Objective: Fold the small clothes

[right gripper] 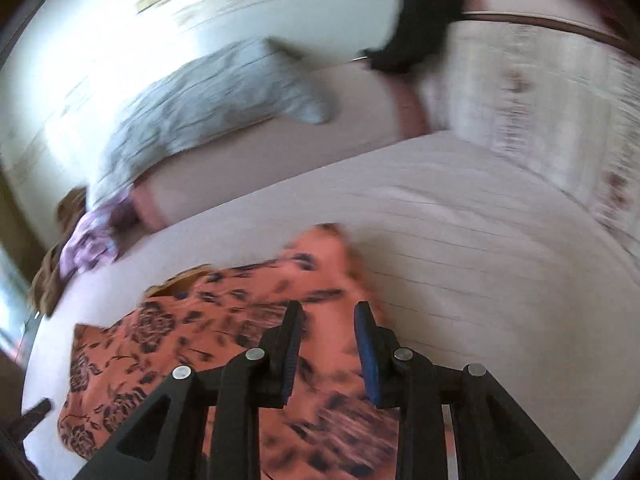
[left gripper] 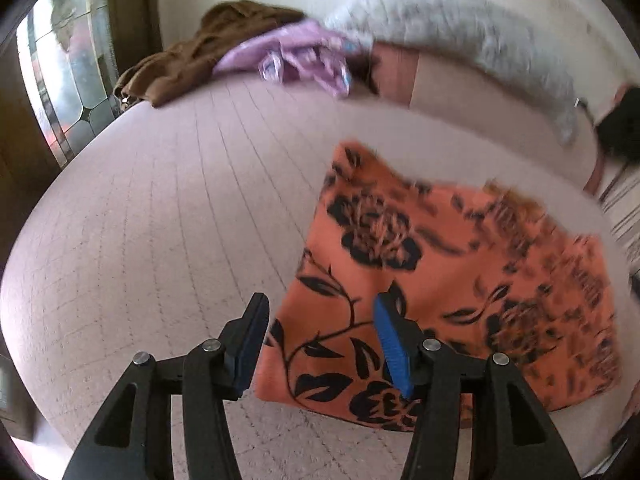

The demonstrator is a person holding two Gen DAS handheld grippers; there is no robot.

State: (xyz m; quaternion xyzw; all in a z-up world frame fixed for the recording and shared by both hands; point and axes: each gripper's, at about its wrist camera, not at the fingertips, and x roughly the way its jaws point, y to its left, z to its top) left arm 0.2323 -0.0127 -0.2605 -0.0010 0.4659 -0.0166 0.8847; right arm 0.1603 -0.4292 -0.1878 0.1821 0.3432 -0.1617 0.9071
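An orange garment with a black flower print (left gripper: 440,260) lies flat on the pink quilted bedspread (left gripper: 160,220). My left gripper (left gripper: 320,304) hovers over the garment's near left edge, its jaws wide apart with nothing pinched; the right blue pad (left gripper: 394,344) hangs over the cloth. In the right wrist view the same garment (right gripper: 224,320) spreads to the left and beneath my right gripper (right gripper: 329,312). Those jaws stand a little apart above the orange cloth, and the pads do not press on it. Both views are blurred.
A brown cloth (left gripper: 180,60) and a crumpled purple garment (left gripper: 288,60) lie heaped at the bed's far edge. A grey-white pillow (left gripper: 460,28) rests against the wall. A window (left gripper: 60,72) is at the left. A black cloth (right gripper: 420,20) hangs over pale patterned bedding (right gripper: 540,100).
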